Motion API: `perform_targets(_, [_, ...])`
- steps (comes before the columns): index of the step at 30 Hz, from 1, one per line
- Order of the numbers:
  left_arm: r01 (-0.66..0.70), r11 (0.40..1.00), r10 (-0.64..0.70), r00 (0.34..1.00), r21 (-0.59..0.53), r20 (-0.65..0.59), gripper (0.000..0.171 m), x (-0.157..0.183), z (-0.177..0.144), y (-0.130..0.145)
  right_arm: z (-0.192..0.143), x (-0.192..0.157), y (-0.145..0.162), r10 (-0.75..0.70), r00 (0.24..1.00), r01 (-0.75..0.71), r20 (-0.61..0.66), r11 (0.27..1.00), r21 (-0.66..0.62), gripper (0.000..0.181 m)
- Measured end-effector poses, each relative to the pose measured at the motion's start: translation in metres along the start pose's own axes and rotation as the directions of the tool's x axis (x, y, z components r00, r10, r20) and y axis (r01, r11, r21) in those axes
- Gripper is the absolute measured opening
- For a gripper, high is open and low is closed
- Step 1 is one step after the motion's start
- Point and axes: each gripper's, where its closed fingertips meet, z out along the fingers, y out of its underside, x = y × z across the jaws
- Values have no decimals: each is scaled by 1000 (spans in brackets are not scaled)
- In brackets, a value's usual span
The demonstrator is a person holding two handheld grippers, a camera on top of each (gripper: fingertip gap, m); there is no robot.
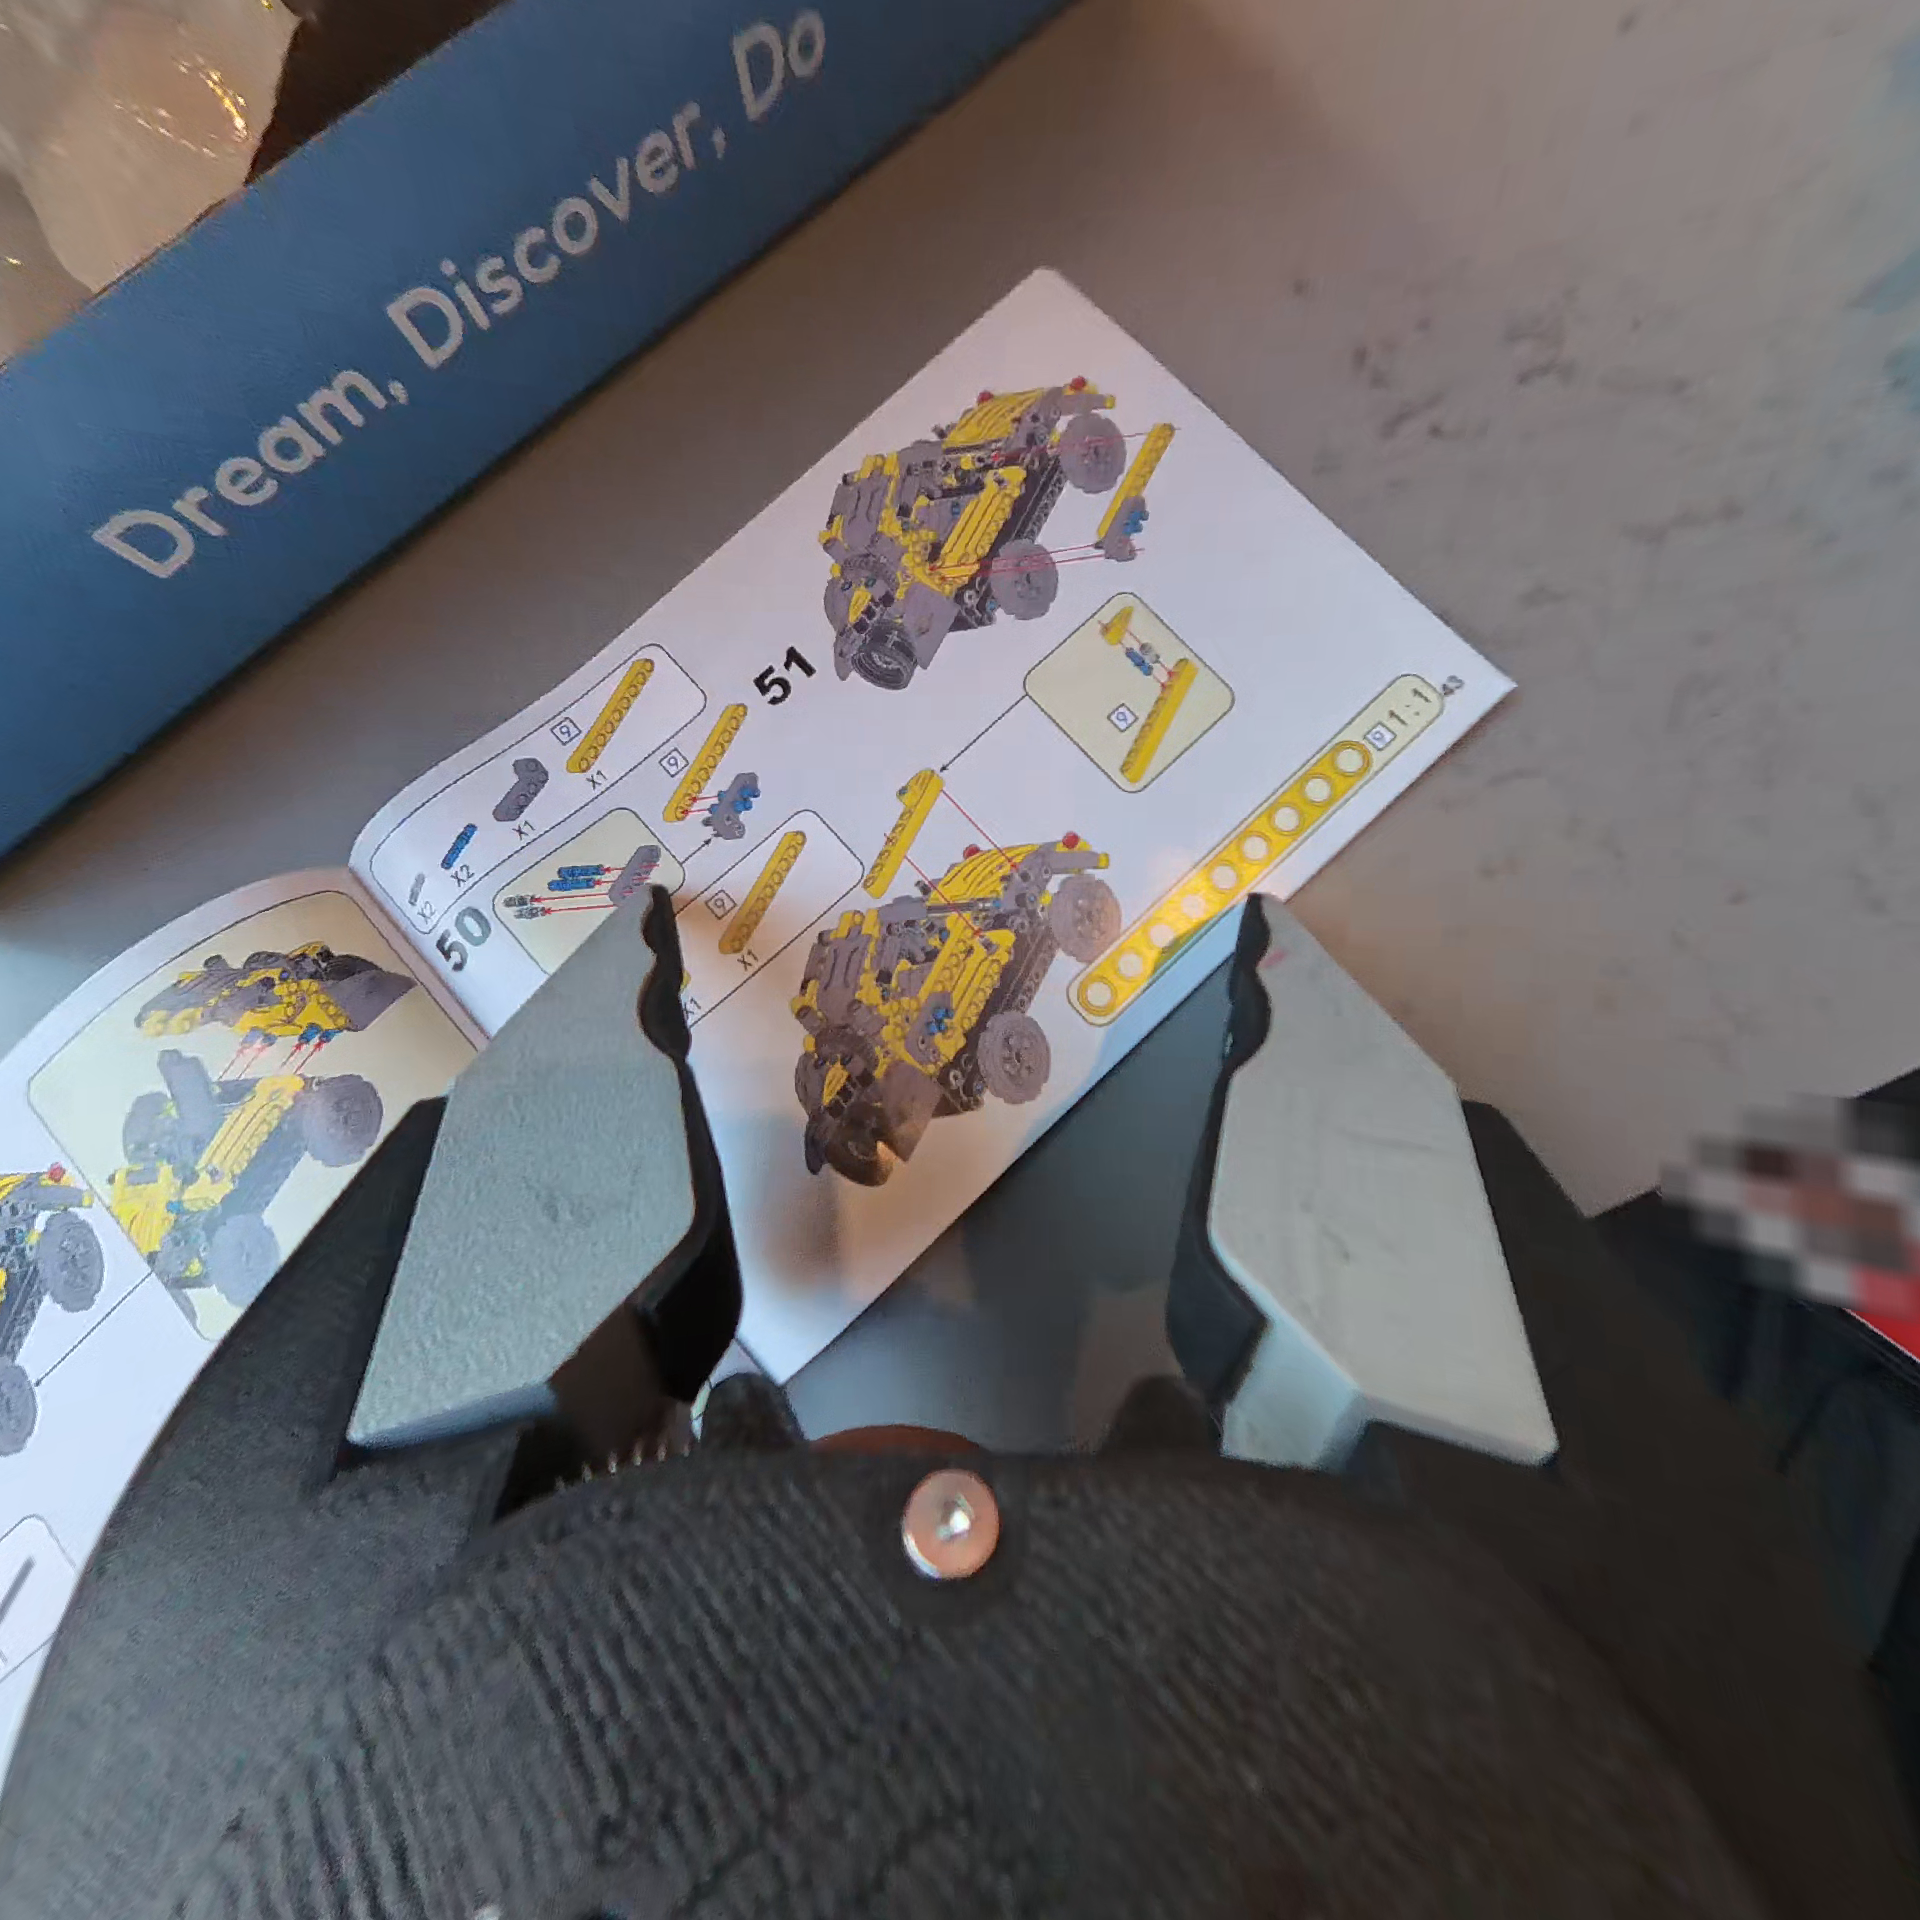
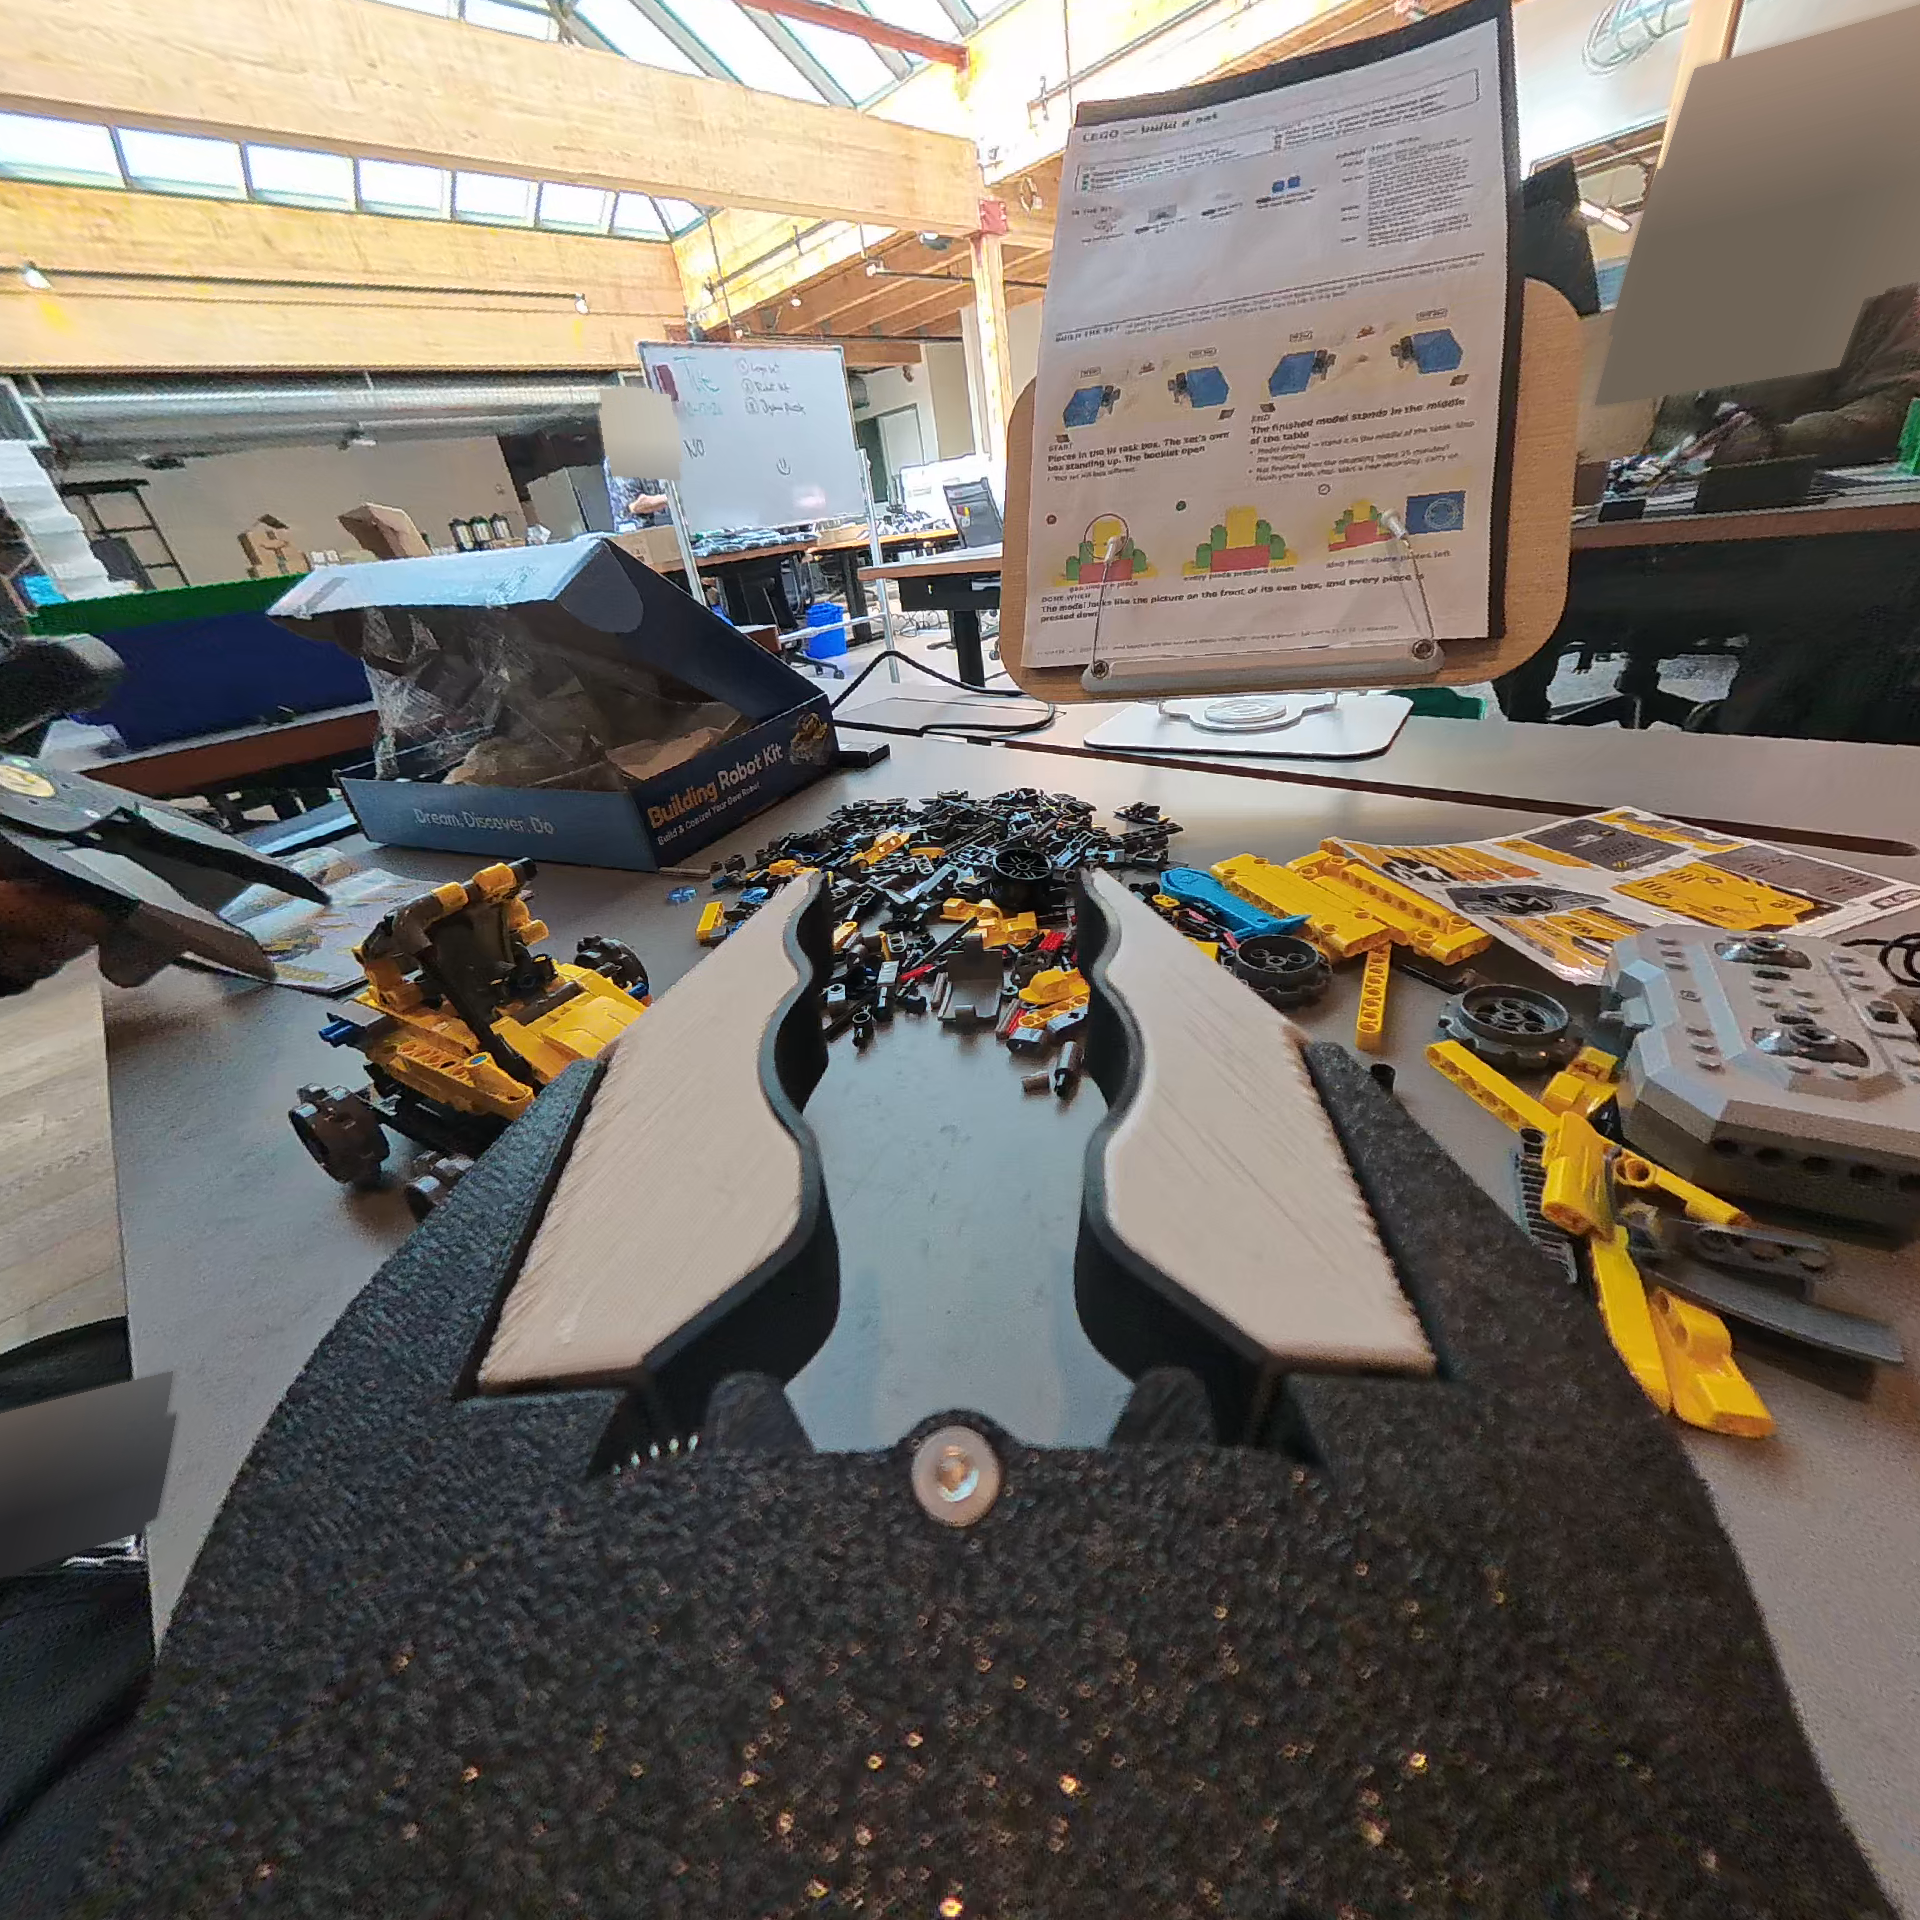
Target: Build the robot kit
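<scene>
Booklet [image 1: 935,748] lies open and flat on the table [image 1: 1558,312], near its left edge, just in front of the blue box [image 1: 312,416]. My left gripper [image 1: 951,925] hangs over its right-hand page with the fingers spread wide and nothing between them; I can't tell whether the tips touch the paper.

My right gripper [image 2: 951,894] is also spread and empty, held low over the middle of the table and aimed at the pile of small black and yellow parts [image 2: 956,914]. Just left of it stands the half-built yellow model [image 2: 488,997] on its wheels. Toward the right edge lie yellow beams [image 2: 1361,914], a blue tool [image 2: 1226,899], a sticker sheet [image 2: 1621,883] and a grey motor block [image 2: 1766,1049]. At the far edge a stand [image 2: 1278,686] holds a printed sheet upright. The box sits open at the far left corner, plastic bags inside.
</scene>
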Motion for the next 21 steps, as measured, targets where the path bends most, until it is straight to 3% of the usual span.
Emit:
perform_targets(2, [6, 1000, -6, 1000, 13, 2, 103, -2, 1, -1, 0, 0, 0, 3, 1000, -3, 0, 1000, 0, 46])
perform_targets(4, [28, 999, -27, 1000, 36, -10, 91, -4, 2, -3, 0, 0, 0, 4, 1000, -4, 2, 1000, 1, 46])
perform_targets(6, [26, 998, -25, 1000, 63, -16, 62, -8, 1, -4, 0, 0, 0, 4, 1000, -4, 3, 1000, 1, 45])
perform_targets(10, [39, 992, -38, 999, 122, -14, 34, -15, 0, -5, 0, -3, 0, -12, 1000, 12, 8, 1000, -1, 45])
perform_targets(13, [28, 989, -21, 998, 148, -51, 2, -6, 0, -5, 2, -10, -1, -197, 979, 193, -55, 979, -66, 42])
perform_targets(17, [-8, 988, 15, 999, 157, -44, 0, 3, -3, -3, 27, -98, -27, -312, 941, 323, 135, 944, -67, 36])
perform_targets(21, [27, 989, -7, 991, 148, -136, 0, 21, -7, 2, 55, -196, -35, -230, 892, 283, 388, 956, -83, 36])
